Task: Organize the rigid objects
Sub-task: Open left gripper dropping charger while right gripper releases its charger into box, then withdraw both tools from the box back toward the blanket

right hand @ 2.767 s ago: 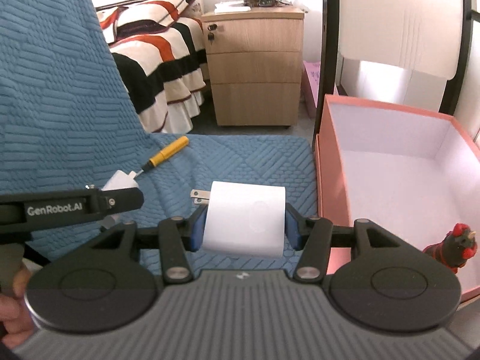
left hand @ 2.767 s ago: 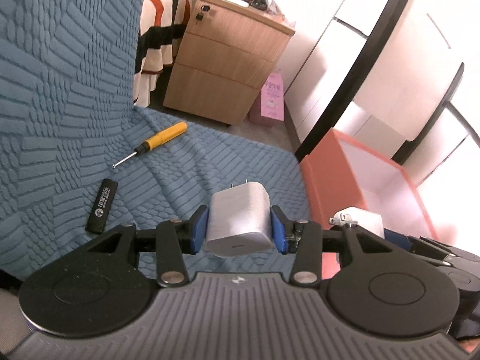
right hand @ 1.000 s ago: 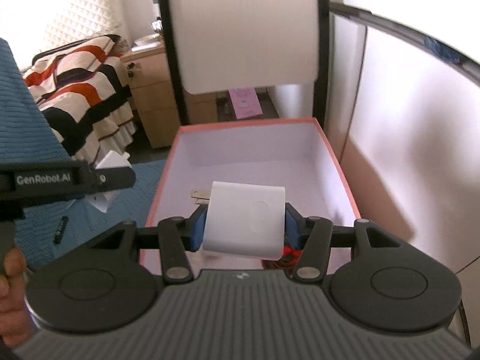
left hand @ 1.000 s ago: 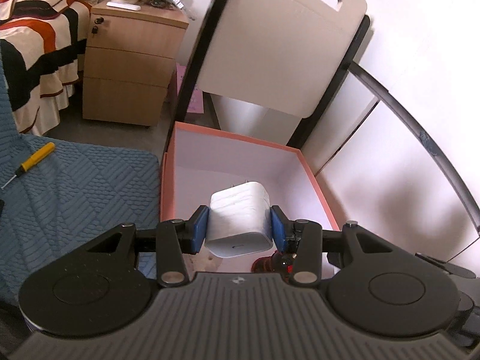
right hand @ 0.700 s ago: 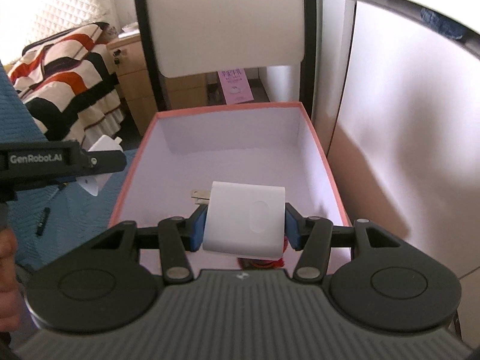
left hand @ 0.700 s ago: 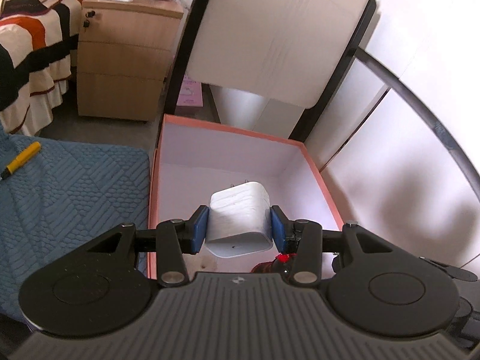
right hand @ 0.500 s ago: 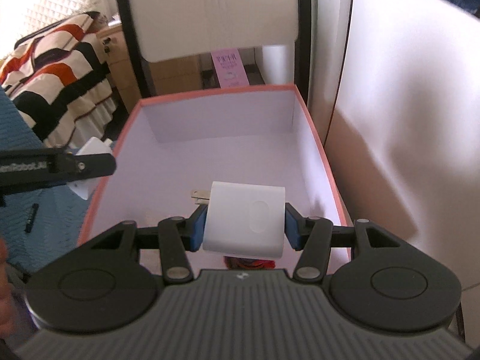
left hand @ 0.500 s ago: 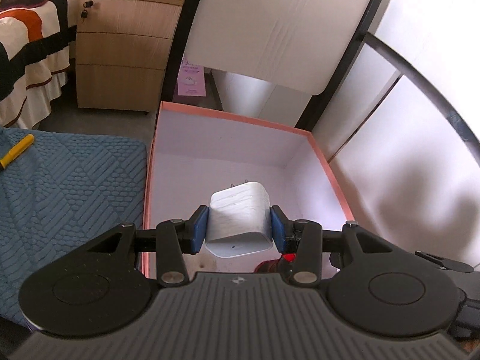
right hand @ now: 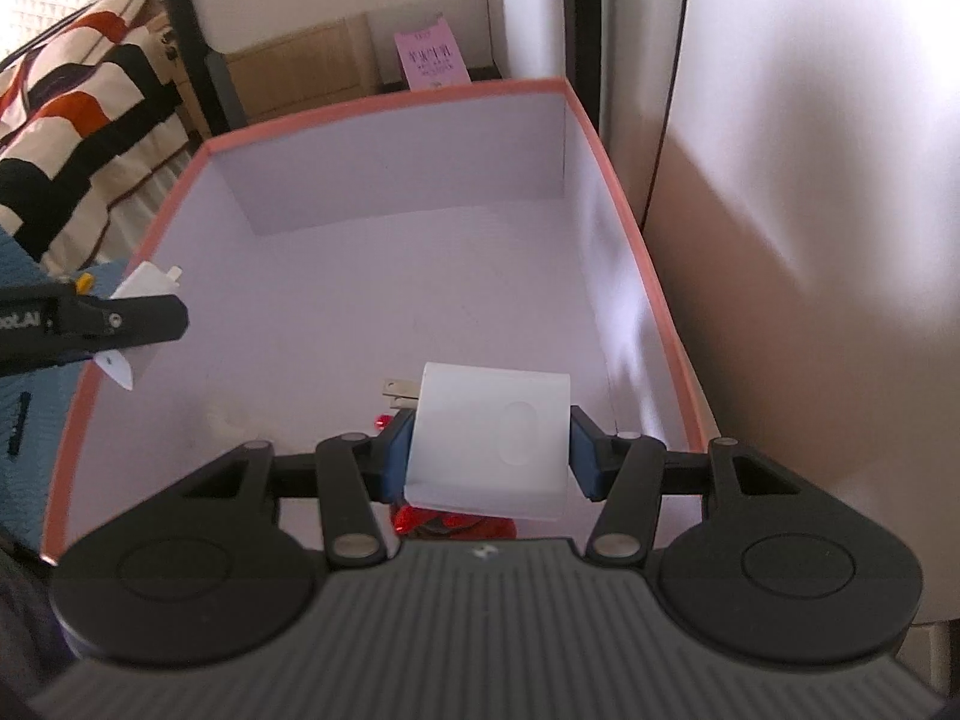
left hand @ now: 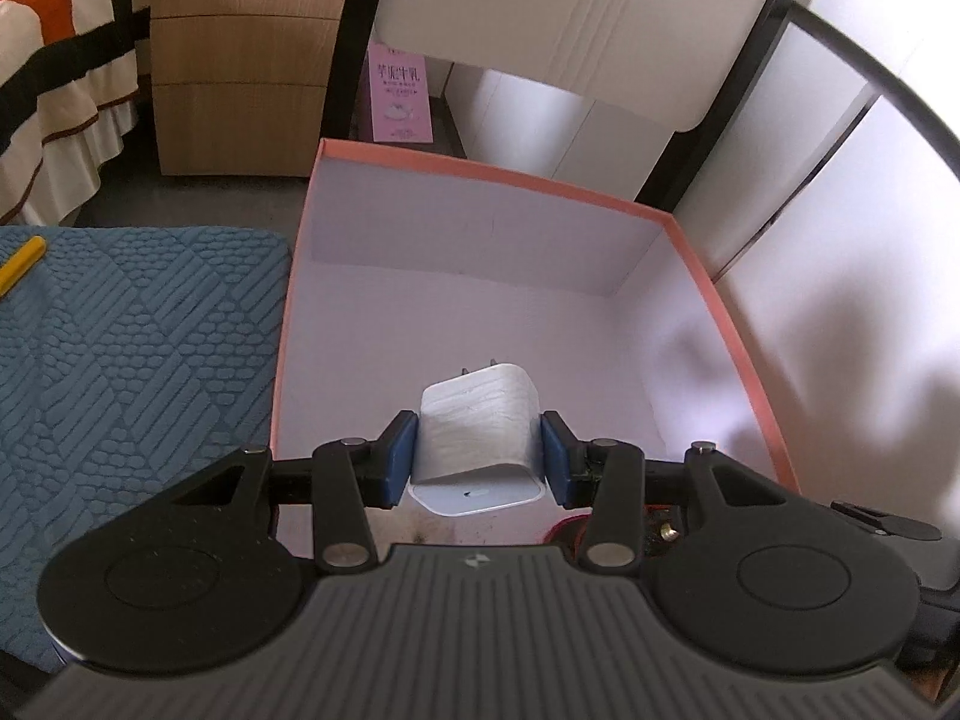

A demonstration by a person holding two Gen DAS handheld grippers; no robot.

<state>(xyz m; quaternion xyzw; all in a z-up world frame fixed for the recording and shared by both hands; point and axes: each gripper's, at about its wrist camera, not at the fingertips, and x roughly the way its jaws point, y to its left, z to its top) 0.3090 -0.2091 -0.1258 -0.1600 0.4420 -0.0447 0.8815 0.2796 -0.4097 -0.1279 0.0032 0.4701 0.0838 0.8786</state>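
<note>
**Both chargers came over the box**

A moment before, we held our two chargers over the blue mat (left hand: 138, 324), next to the yellow screwdriver (left hand: 21, 264). Then we carried them sideways. Now both were above the pink box (right hand: 636, 240).

Our left gripper (left hand: 477, 459) had its jaws squeezed tight on the small white charger (left hand: 477, 429). Its metal pins pointed away from us, toward the far wall of the box. From the right camera we saw this charger hanging just over the left rim, so it had only just crossed the edge.

Our right gripper (right hand: 489, 459) had its jaws squeezed tight on the bigger white charger (right hand: 489, 435). Its pins stuck out to the left. This one hung well inside the box, over the near part of the white floor.

A red toy (right hand: 444, 522) already lay in the box, right under our right gripper. We could see only a bit of it.

We think this meant the carrying part was almost done. What was left was to lower the chargers and let go. We would want to set the big charger down beside the red toy, not on top of it. The screwdriver and a small black stick (right hand: 18, 423) were left on the mat, so more things waited for us.
</note>
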